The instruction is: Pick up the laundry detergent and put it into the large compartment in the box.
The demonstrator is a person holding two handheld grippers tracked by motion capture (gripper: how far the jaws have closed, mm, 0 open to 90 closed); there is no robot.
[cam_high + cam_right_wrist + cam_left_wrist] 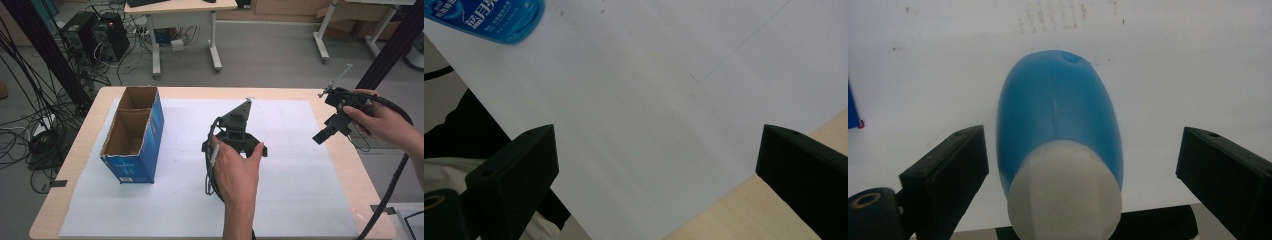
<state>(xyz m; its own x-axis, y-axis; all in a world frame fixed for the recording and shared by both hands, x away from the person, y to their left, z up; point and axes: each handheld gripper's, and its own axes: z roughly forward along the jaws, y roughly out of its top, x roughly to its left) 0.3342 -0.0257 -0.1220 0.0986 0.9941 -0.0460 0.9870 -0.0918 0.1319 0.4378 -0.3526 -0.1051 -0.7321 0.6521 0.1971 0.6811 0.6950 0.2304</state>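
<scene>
Both tongs stand open. Left tongs (1083,165) have a smooth blue plastic bottle with a white cap (1060,145) lying between the jaws, but the black pads do not touch it yet. It lies on its side on the white paper sheet (1168,75), cap toward the camera. I think it is light, hard and a bit slippery, so it could roll or slide. A good place to squeeze is across the fat blue middle. Right tongs (656,165) hold nothing above the paper's edge. Farther off, by the left side, stands an open blue cardboard box (134,134) on the wooden table (350,160). Nothing blocks the way.
</scene>
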